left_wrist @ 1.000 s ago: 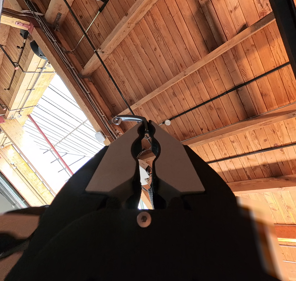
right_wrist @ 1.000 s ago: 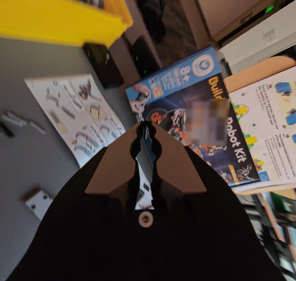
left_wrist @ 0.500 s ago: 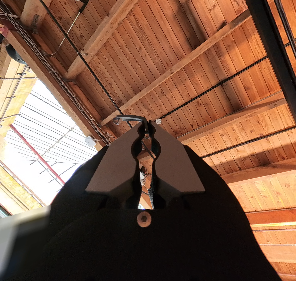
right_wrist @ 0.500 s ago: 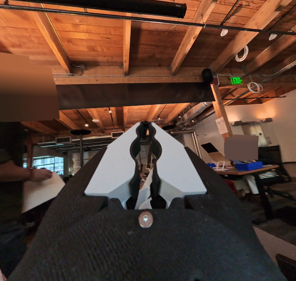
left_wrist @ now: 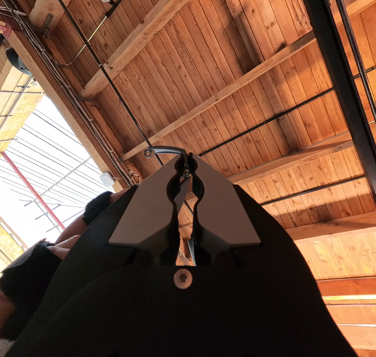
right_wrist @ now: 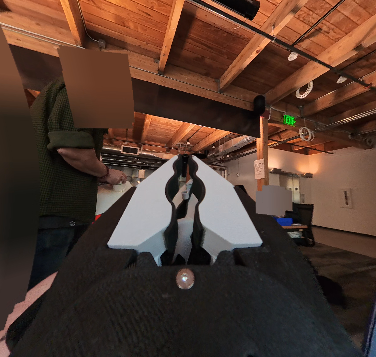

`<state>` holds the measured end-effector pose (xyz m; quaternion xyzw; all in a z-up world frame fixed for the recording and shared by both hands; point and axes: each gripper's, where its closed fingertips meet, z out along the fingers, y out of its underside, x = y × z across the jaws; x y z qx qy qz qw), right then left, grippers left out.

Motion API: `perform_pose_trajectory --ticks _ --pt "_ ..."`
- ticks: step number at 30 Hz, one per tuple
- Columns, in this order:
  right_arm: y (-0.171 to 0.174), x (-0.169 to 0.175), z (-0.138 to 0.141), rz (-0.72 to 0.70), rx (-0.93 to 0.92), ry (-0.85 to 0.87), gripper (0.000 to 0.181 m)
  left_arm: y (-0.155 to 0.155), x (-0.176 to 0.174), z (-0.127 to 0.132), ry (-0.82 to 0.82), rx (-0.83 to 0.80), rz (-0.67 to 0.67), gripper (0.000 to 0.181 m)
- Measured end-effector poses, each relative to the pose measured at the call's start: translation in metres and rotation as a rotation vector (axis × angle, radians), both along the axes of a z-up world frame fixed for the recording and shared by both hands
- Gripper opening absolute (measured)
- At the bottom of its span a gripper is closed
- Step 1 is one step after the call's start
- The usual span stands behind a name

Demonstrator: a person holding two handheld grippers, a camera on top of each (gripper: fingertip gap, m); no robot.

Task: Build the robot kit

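Left wrist view: the left gripper is aimed up at a plank ceiling, its 2 fingers clamped at the tips on a small bent metal bracket, whose free arm with a hole juts out to the left of the fingertips; a pinch that far forward probably leaves most of the part exposed. A gloved hand is seen low, left of the fingers. In the right wrist view, the right gripper is closed on a short black pin held lengthwise between the fingertips, with a person in a dark green shirt beyond, left of the fingers. Against 0.5 s earlier, the bracket's grip is unchanged, the gloved hand has entered, and the right view has tilted slightly.
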<state>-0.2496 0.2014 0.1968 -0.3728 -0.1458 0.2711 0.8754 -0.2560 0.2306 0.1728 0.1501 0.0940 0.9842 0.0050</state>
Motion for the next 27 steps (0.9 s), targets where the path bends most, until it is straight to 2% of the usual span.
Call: perform_pose_trajectory --ticks 5,11,18,27 --pt "0.0 -0.005 -0.003 -0.072 0.009 -0.053 0.003 0.001 -0.006 0.004 -0.005 0.016 0.027 0.001" --pt "0.004 -0.011 -0.007 -0.041 -0.015 -0.101 0.003 -0.002 -0.006 0.009 0.036 0.064 0.029 0.001" --pt "0.001 -0.01 -0.005 -0.027 0.005 -0.1 0.003 -0.011 0.001 0.009 0.037 0.071 -0.039 0.001" --pt "-0.006 -0.014 -0.003 0.007 0.025 -0.113 0.003 -0.015 -0.003 0.013 -0.054 0.036 -0.114 0.001"
